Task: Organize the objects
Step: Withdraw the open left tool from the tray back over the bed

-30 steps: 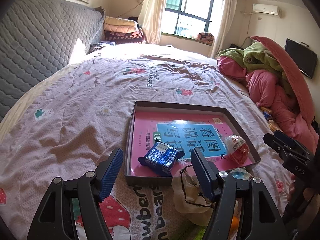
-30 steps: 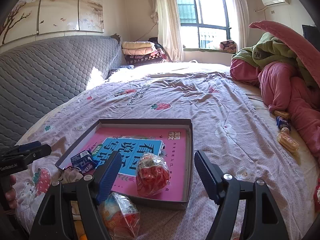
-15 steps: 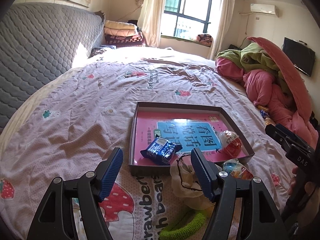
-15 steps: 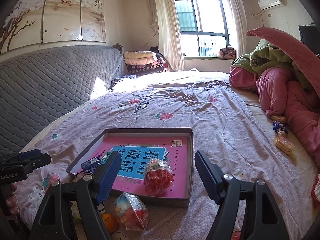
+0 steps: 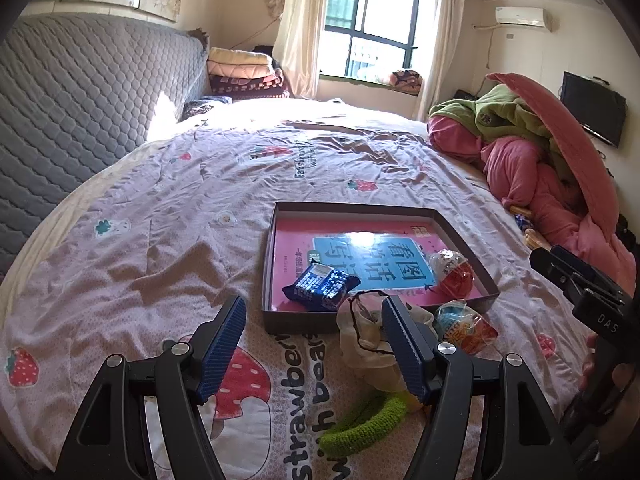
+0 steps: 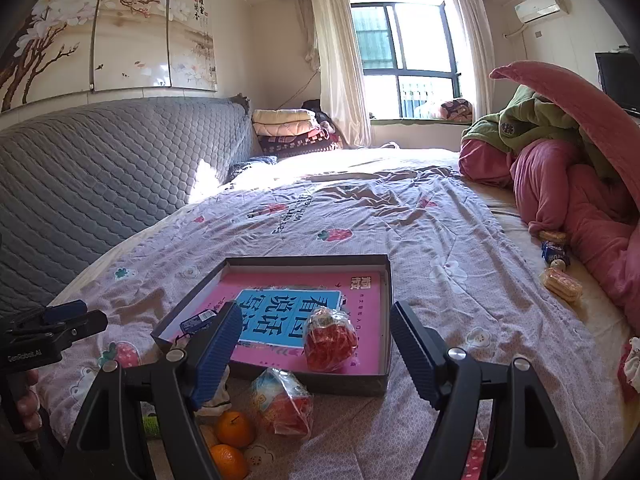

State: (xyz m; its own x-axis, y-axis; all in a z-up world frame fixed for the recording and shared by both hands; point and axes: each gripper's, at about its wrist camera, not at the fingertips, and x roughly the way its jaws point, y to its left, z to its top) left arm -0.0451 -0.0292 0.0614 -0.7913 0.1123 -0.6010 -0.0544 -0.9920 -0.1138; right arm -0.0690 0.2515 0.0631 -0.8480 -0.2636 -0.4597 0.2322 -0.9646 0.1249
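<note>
Both of your hand-held grippers are released and carry nothing: the left hand-held gripper [image 5: 314, 344] and the right hand-held gripper [image 6: 312, 354] each show blue pads standing wide apart with only bedding and loose items seen between them. Nearest to you, on the bed [image 5: 140, 240], lie the items not yet sorted: two oranges [image 6: 234, 428] close in front of the right tool's left finger, a green knitted band [image 5: 366, 422] under the left tool's right finger, a cream drawstring pouch [image 5: 360, 340] just past that finger, and a clear snack bag [image 6: 282, 400] touching or nearly touching the near wall of the tray. Judge the snack bag as the likeliest next pick; it lies low and slightly left of centre in the right wrist view, so your right hand is the nearer one. Its long axis cannot be told reliably; it reads as a lumpy packet. Beyond it sits the shallow dark tray [image 6: 386, 300], long side running away from you, lined with a pink book and already holding a blue packet [image 5: 322, 286] at its near left and a red wrapped bag [image 6: 330, 340] at its near right. Further right, by the pink quilt [image 6: 560, 184], several more snacks [image 6: 560, 284] lie well apart from the tray.
</note>
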